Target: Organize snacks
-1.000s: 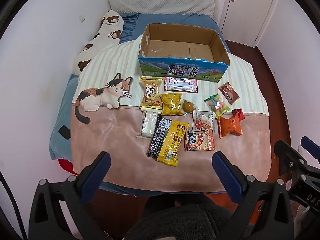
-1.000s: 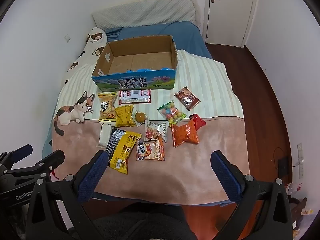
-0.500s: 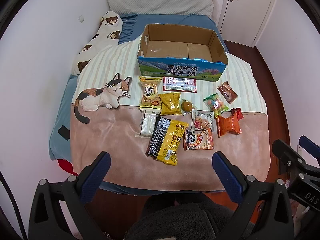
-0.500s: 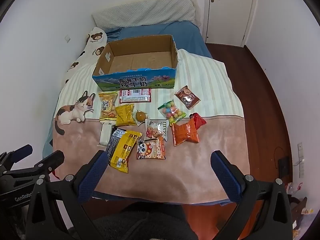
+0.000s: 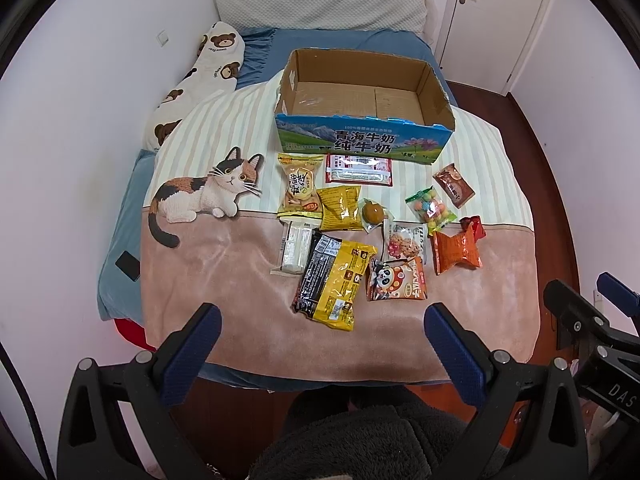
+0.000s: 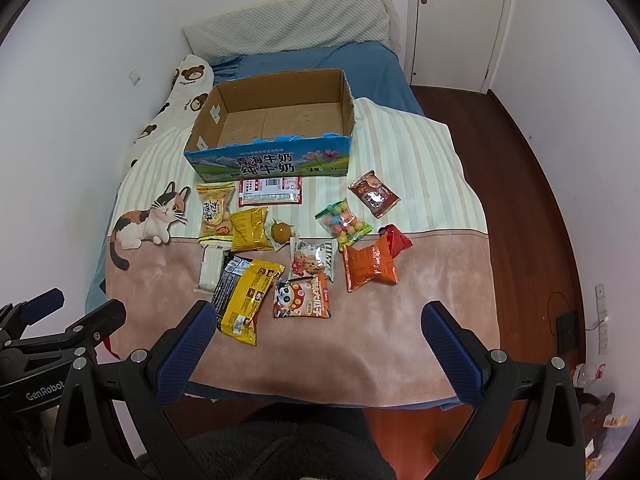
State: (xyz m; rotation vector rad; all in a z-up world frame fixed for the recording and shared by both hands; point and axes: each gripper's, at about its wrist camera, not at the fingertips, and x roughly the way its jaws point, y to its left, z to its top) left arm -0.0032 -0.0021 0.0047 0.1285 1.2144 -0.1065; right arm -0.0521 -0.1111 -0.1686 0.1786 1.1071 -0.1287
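Holding left claw (image 5: 322,330) and right claw (image 6: 320,328) spread wide, gripping nothing, hovering near bed (image 5: 248,280) foot. Cardboard box (image 5: 362,120) sitting empty. Snacks (image 5: 372,224) all lying on blanket before box. Sorting not yet begun.

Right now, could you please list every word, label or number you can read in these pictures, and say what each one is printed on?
"青海牛奶 纯牛奶": front of the cardboard box.
"GenRobot": body of the left gripper, seen in the right wrist view.
"DAS", cut off at the frame edge: body of the right gripper, seen in the left wrist view.
Print on the snack packets: too small or blurred to read.
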